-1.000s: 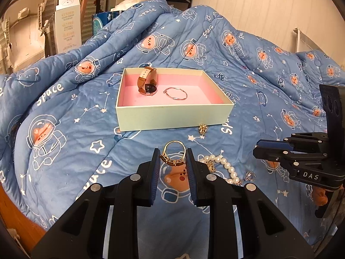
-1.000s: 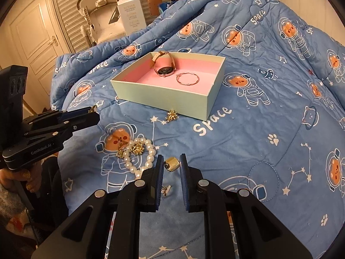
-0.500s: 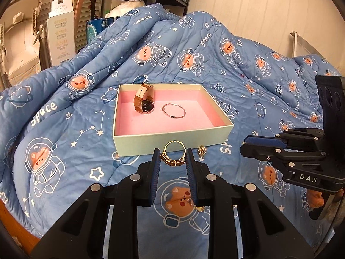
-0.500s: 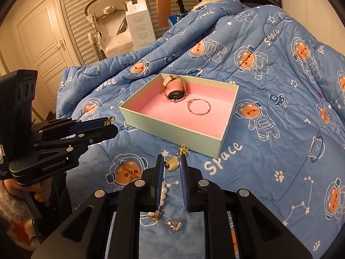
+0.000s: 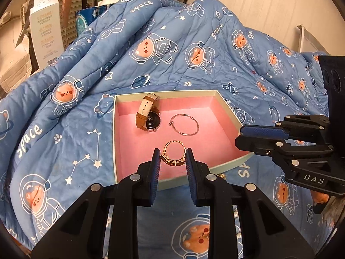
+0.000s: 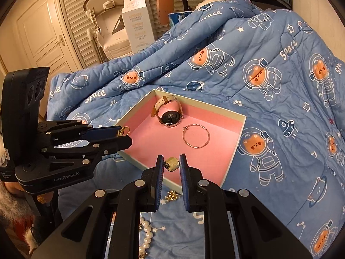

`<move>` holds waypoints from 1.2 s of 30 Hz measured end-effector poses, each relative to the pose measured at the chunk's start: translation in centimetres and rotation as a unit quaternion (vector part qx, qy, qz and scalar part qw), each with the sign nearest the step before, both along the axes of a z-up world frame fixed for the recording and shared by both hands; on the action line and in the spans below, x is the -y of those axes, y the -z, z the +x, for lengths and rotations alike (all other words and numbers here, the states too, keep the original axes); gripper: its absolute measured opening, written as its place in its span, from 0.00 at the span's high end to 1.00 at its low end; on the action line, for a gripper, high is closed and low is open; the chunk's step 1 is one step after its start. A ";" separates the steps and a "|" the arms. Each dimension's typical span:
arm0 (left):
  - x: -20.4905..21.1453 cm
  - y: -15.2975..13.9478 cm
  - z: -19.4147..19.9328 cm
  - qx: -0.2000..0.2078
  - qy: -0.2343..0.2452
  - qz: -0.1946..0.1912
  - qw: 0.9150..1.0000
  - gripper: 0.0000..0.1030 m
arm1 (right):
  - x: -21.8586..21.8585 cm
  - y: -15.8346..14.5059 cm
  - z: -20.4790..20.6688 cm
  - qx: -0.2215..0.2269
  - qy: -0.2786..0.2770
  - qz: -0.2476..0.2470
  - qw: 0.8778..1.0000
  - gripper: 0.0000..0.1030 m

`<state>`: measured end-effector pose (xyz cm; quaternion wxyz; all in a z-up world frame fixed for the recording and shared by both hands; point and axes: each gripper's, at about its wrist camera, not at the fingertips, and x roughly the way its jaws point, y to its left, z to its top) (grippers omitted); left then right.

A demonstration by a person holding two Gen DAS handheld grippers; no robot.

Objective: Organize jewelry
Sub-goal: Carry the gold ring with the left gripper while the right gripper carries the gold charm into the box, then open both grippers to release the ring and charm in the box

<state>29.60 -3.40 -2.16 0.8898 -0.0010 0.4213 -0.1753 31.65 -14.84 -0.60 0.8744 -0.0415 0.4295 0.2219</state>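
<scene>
A pale green box with a pink lining (image 5: 138,146) (image 6: 215,164) lies on the blue quilt. In it are a brown-strapped watch (image 5: 148,116) (image 6: 169,112) and a thin hoop bracelet (image 5: 185,124) (image 6: 195,135). My left gripper (image 5: 172,158) (image 6: 127,135) is shut on a gold ring (image 5: 173,155) (image 6: 123,131), held over the box's near part. My right gripper (image 6: 171,164) (image 5: 240,136) is shut on a small gold earring (image 6: 172,163), held over the box's near edge.
A pearl strand (image 6: 147,236) and a small gold ornament (image 6: 171,195) lie on the quilt (image 5: 64,129) in front of the box. The quilt rises in folds behind the box. A white carton (image 5: 46,30) and shelves stand at the back.
Both grippers have risen from the quilt and moved forward with their pieces, from in front of the box to over its near part. The pearls have dropped behind.
</scene>
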 end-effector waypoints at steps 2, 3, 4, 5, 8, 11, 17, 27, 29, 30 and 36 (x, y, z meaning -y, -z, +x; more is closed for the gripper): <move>0.0 0.4 1.2 -0.009 0.000 0.011 1.000 0.76 | -0.4 0.3 1.1 -0.003 -0.003 -0.013 1.000 0.86; 0.0 0.7 1.7 -0.015 0.003 0.017 1.000 0.76 | -0.7 0.5 1.8 -0.007 -0.006 -0.019 1.000 0.86; 0.1 0.9 2.2 -0.020 0.004 0.023 1.000 0.76 | -0.8 0.6 2.4 -0.009 -0.005 -0.023 1.000 0.86; 0.1 1.0 2.6 -0.023 0.004 0.028 0.999 0.76 | -1.0 0.8 3.0 -0.013 -0.005 -0.025 1.000 0.86; 0.3 1.7 3.6 -0.032 0.008 0.044 0.998 0.76 | -1.6 1.6 4.6 -0.024 -0.004 -0.033 0.999 0.86; 0.6 2.3 4.2 -0.039 0.013 0.057 0.998 0.76 | -2.3 2.4 6.0 -0.033 0.005 -0.038 0.999 0.86; 1.2 3.4 4.9 -0.050 0.018 0.069 0.996 0.76 | -2.9 5.0 8.3 -0.073 0.056 -0.050 0.994 0.86; 1.1 4.3 5.5 -0.057 0.009 0.070 0.996 0.76 | -3.7 6.8 9.7 -0.093 0.063 -0.066 0.991 0.86; 1.1 4.3 5.5 -0.058 0.009 0.072 0.996 0.76 | -3.9 6.9 9.9 -0.094 0.063 -0.070 0.991 0.86; 1.1 4.3 5.5 -0.057 0.009 0.073 0.996 0.76 | -3.9 7.0 9.9 -0.096 0.063 -0.071 0.991 0.86; 1.4 4.4 5.3 -0.051 0.011 0.087 0.995 0.76 | -4.3 7.1 9.8 -0.090 0.062 -0.078 0.991 0.83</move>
